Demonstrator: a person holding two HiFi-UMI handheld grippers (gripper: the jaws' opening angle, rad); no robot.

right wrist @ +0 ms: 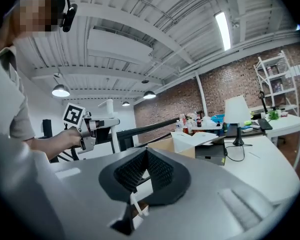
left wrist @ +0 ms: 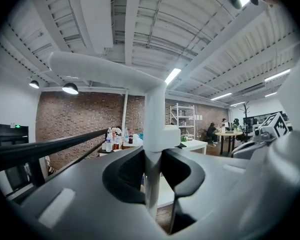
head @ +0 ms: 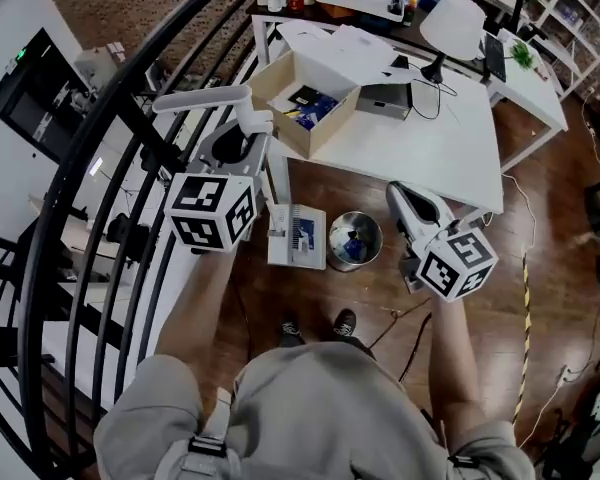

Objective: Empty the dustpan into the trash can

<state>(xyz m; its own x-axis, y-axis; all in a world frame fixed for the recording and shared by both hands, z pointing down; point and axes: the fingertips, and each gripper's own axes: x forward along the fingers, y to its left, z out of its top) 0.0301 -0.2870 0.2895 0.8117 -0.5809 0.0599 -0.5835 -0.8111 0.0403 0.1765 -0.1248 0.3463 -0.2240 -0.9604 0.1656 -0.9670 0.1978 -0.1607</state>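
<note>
My left gripper [head: 242, 140] is shut on the upright white pole of the long-handled dustpan [left wrist: 153, 134], and the pole's crossbar handle [head: 200, 98] sticks out above the jaws. The white pan [head: 297, 236], with blue scraps in it, is low down by the floor. It sits just left of the round metal trash can [head: 355, 240], which holds blue rubbish. I cannot tell whether the pan touches the floor. My right gripper [head: 396, 192] is raised to the right of the can, jaws shut [right wrist: 146, 171] with nothing seen between the pads. The right gripper view also shows the left gripper [right wrist: 82, 131].
A white table [head: 450, 138] stands right behind the can, carrying an open cardboard box [head: 310, 103] and a white lamp [head: 452, 23]. A black curved railing [head: 110, 168] runs close along the left. Cables [head: 525, 268] trail over the wooden floor at the right. My shoes [head: 315, 326] are just before the can.
</note>
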